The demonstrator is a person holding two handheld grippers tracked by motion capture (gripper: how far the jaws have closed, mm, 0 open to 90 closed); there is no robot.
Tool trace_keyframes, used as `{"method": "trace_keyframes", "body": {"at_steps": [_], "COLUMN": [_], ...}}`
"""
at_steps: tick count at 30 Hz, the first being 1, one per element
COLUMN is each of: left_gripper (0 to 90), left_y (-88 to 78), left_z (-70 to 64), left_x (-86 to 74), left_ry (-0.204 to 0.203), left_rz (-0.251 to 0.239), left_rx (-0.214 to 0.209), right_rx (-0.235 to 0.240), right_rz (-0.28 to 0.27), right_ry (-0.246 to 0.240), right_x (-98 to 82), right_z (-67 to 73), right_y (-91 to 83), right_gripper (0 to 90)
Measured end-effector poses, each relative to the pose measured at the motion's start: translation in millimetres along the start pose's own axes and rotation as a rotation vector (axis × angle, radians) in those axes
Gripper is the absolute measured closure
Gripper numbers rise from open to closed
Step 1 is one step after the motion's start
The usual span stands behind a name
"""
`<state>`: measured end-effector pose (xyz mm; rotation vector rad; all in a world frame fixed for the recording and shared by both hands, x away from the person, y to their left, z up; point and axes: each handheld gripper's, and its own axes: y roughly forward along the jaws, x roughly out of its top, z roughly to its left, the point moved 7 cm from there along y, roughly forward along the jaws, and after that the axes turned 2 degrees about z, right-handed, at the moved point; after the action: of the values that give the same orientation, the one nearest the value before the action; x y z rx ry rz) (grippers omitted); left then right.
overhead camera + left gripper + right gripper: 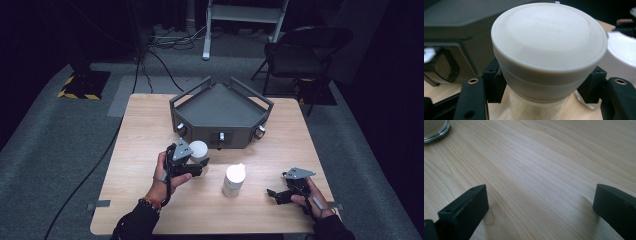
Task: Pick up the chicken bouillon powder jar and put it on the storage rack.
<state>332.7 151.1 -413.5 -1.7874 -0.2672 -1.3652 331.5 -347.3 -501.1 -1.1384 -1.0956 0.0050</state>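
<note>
From here I have the left gripper (192, 167) clamped on a jar with a white lid (549, 50), its jaws pressing the sides just under the lid rim; in the high view that jar (198, 150) sits in my left hand's grip, near the front of the grey tray (220, 107); I cannot tell whether its base touches the tabletop (145, 130). A second white-lidded jar (234, 180) stands upright between my two hands, close to the first. My right gripper (274, 195) rests low at the tabletop's right side, well apart from both jars; its jaws stand wide open with only bare wood between them (539, 195).
</note>
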Motion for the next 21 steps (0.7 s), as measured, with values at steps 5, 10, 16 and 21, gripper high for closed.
{"method": "trace_keyframes", "body": {"at_steps": [5, 10, 16, 21], "left_gripper": [34.1, 34.1, 34.1, 34.1], "left_y": [-3.2, -8.3, -15.1, -17.0], "left_z": [-0.2, 0.1, -1.4, 0.1], "left_x": [17.1, 36.7, 67.6, 84.3], "left_ry": [0.001, -0.002, 0.005, 0.011], "left_rz": [-0.016, -0.026, -0.05, -0.062], "left_rx": [0.015, 0.011, 0.039, 0.047], "right_rx": [0.0, 0.0, 0.0, 0.0], "right_rz": [0.0, 0.0, 0.0, 0.0], "right_ry": [0.0, 0.0, 0.0, 0.0], "right_x": [0.0, 0.0, 0.0, 0.0], "right_z": [0.0, 0.0, 0.0, 0.0], "right_y": [0.0, 0.0, 0.0, 0.0], "right_gripper": [0.0, 0.0, 0.0, 0.0]}}
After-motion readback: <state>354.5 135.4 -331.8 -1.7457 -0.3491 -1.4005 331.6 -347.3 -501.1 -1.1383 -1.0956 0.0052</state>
